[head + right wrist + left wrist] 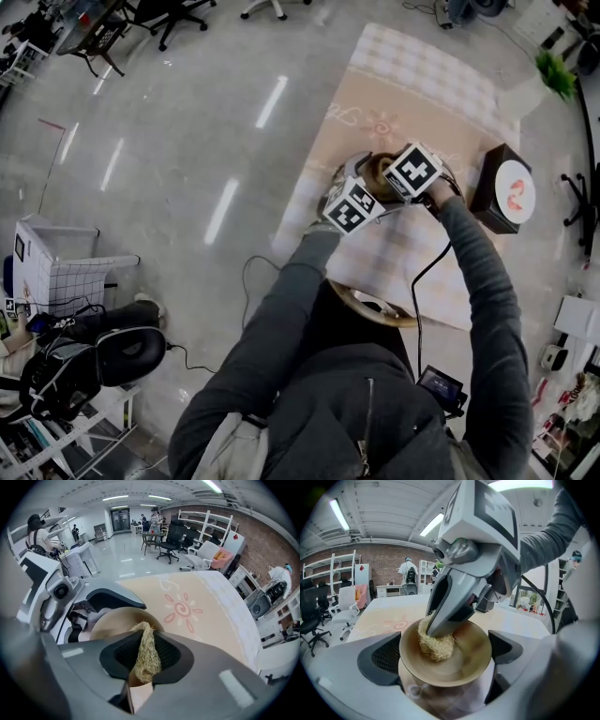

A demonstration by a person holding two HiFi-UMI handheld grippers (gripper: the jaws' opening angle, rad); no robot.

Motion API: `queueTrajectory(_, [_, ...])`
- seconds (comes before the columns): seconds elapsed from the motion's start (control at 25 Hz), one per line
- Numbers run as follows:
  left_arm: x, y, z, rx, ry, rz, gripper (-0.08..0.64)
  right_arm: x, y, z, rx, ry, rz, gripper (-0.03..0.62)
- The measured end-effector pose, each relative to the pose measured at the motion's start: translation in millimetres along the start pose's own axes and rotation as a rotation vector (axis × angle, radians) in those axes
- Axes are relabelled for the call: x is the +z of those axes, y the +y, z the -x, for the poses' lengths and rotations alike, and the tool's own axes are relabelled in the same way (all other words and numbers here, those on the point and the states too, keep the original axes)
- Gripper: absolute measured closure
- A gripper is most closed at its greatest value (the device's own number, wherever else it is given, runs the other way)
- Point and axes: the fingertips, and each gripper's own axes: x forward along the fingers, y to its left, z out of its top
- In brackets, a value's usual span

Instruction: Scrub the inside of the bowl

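Left tongs (443,657) clamped on bowl (464,668), right tongs (145,657) pinching scrubber (146,641) inside. Scrubbing apparently under way; next calls for circular sweeps.

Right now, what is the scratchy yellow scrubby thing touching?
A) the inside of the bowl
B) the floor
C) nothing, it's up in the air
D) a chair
A: the straw-coloured scrubber, pinched in the right gripper, is pressed against the inner wall of the bowl.
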Motion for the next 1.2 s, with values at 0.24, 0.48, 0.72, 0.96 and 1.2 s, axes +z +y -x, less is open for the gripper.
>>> queueTrajectory(0.24, [1.5, -0.5, 0.3, -0.003, 0.000, 0.002, -0.009, -6.3, -0.7, 2.9, -0.015, 0.027, 0.016, 0.526])
queueTrajectory(0.48, [2.1, -1.3, -1.5, -0.003, -0.001, 0.002, -0.010, -17.4, 2.7, 3.9, 0.012, 0.059, 0.004, 0.526])
queueTrajectory(0.72, [0.3, 1.3, 0.3, 0.003, 0.002, 0.004, -0.011, -19.3, 7.3, 4.1, 0.042, 0.095, 0.004, 0.526])
queueTrajectory(0.96, [1.6, -0.9, -0.9, -0.003, 0.001, 0.004, -0.011, -24.5, 13.2, 4.6, 0.052, 0.129, 0.025, 0.528])
queueTrajectory(1.2, [2.2, -2.6, -2.6, -0.007, 0.001, 0.004, -0.011, -28.6, 19.3, 5.4, 0.105, 0.138, 0.007, 0.529])
